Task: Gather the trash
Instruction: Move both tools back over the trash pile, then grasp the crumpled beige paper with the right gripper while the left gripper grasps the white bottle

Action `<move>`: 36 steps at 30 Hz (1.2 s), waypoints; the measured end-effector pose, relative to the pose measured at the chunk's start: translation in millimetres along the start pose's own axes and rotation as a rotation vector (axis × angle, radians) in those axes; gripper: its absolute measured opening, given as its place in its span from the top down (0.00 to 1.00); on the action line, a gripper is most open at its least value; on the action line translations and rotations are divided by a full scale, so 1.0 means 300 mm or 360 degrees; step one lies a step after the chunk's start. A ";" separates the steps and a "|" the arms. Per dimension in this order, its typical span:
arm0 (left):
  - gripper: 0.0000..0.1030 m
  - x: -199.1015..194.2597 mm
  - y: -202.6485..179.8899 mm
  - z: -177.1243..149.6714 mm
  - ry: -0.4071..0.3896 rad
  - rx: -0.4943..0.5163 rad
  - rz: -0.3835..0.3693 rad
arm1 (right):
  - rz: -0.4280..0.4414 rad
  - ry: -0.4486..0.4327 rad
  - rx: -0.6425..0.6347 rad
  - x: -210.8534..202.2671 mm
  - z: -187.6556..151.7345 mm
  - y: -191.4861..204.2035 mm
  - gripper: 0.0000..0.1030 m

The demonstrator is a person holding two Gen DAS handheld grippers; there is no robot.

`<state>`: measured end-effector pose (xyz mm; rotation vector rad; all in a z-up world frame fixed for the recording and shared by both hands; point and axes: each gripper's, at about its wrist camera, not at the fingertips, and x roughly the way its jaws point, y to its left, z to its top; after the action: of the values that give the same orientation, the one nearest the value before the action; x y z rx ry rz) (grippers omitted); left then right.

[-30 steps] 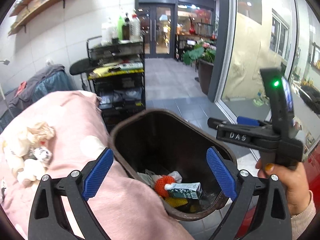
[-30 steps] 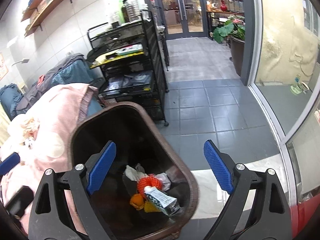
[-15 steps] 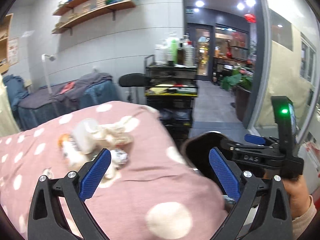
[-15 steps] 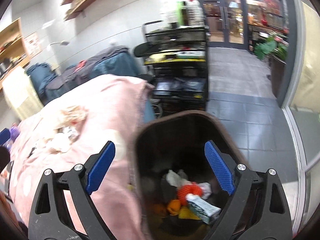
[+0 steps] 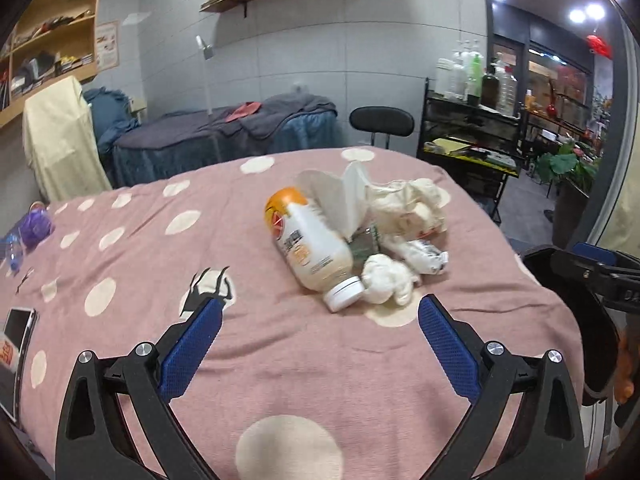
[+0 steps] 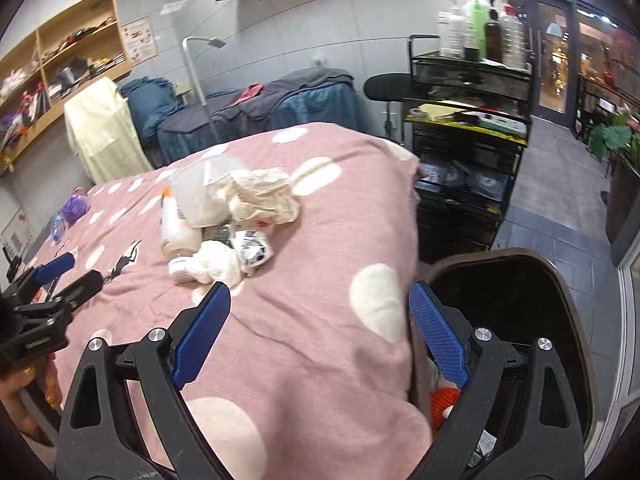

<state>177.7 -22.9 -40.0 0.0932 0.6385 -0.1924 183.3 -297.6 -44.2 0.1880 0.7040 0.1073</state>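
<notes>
A trash pile lies on the pink dotted bed: a white bottle with an orange cap, a clear plastic cup, crumpled tissues and a cream wrapper. My left gripper is open and empty, just short of the pile. My right gripper is open and empty over the bed's edge, beside the brown bin. The pile also shows in the right wrist view, with the bottle and tissues. Orange trash lies in the bin.
A purple item and a phone-like slab lie at the bed's left. A black cart with bottles stands past the bed. A second covered bed is behind. Tiled floor runs right toward a potted plant.
Both grippers have swung left from above the bin to the bed. The trash pile is now in front of the left gripper. Both stay open and empty.
</notes>
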 end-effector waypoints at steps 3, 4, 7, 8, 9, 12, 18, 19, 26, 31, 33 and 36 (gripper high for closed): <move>0.06 0.046 0.066 -0.016 0.0068 -0.0068 0.0007 | 0.0040 0.0027 -0.0035 0.033 0.020 0.042 0.13; 0.06 0.061 0.081 -0.017 0.0089 -0.0082 0.0004 | 0.0053 0.0035 -0.0050 0.041 0.028 0.054 0.13; 0.06 0.101 0.104 -0.003 0.0117 -0.0138 -0.0041 | 0.0075 0.0063 -0.0099 0.080 0.055 0.093 0.13; 0.06 0.116 0.113 0.005 0.0129 -0.0172 -0.0068 | 0.0081 0.0072 -0.0113 0.090 0.062 0.103 0.13; 0.06 0.126 0.117 0.012 0.0136 -0.0197 -0.0085 | 0.0082 0.0076 -0.0127 0.101 0.073 0.112 0.13; 0.06 0.177 0.122 0.039 0.0162 -0.0272 -0.0153 | 0.0078 0.0085 -0.0171 0.134 0.100 0.137 0.13; 0.06 0.305 0.109 0.091 0.0237 -0.0288 -0.0145 | 0.0099 0.0101 -0.0217 0.188 0.146 0.175 0.13; 0.06 0.325 0.106 0.097 0.0252 -0.0279 -0.0134 | 0.0102 0.0100 -0.0224 0.197 0.154 0.180 0.13; 0.09 0.442 0.117 0.132 0.0377 -0.0338 -0.0182 | 0.0133 0.0154 -0.0306 0.318 0.226 0.220 0.13; 0.09 0.484 0.099 0.150 0.0432 -0.0313 -0.0189 | 0.0141 0.0282 -0.0336 0.465 0.276 0.223 0.13; 0.09 0.496 0.095 0.157 0.0444 -0.0320 -0.0187 | 0.0113 0.0322 -0.0336 0.519 0.290 0.218 0.14; 0.14 0.515 0.102 0.167 0.0456 -0.0350 -0.0197 | 0.0147 0.0358 -0.0321 0.561 0.298 0.214 0.37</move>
<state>334.7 -23.5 -91.8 -0.1335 0.9480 -0.2288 367.0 -219.9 -70.6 0.0144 0.9030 0.2897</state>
